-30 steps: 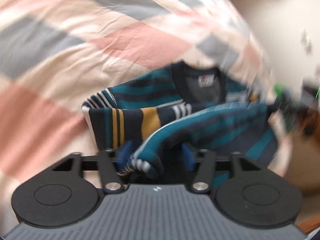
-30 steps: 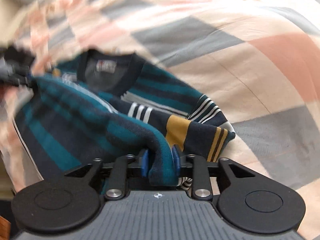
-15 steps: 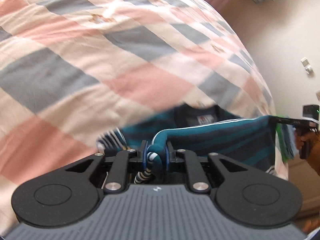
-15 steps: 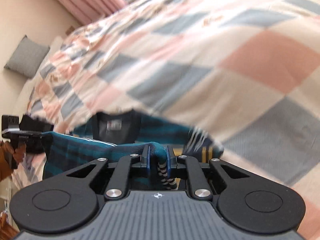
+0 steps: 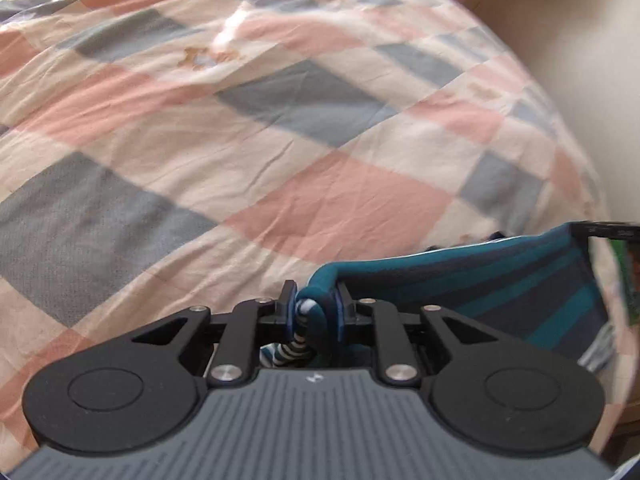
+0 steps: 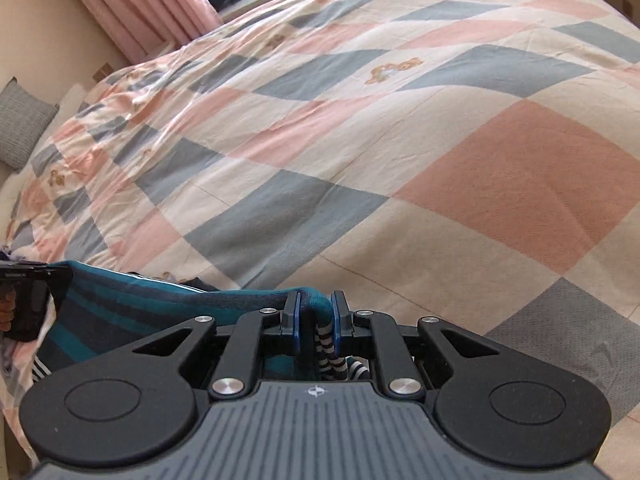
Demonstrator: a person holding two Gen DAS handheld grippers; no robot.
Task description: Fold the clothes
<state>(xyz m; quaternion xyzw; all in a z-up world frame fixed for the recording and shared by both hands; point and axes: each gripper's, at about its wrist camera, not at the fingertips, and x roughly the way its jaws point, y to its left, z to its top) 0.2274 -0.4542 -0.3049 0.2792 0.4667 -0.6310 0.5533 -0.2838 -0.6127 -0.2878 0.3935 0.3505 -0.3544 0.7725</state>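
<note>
Lifted off the quilt (image 5: 248, 152) since a second ago, with the collar and label now out of sight. Left claw (image 5: 314, 312) pinching a teal fold of the sweater (image 5: 500, 280), jaws easing slightly apart yet pads pressing cloth. Right claw (image 6: 316, 316) nearly closed, clamped on the other corner. Sweater stretched taut between both, hanging just above the checked bed cover. Farther off: pink curtains (image 6: 136, 0), grey cushion (image 6: 22, 124) at left.

Checked pink, grey and cream quilt (image 6: 360, 152), pink curtain (image 6: 140, 4), grey cushion (image 6: 20, 124), cream wall (image 5: 592, 52)
</note>
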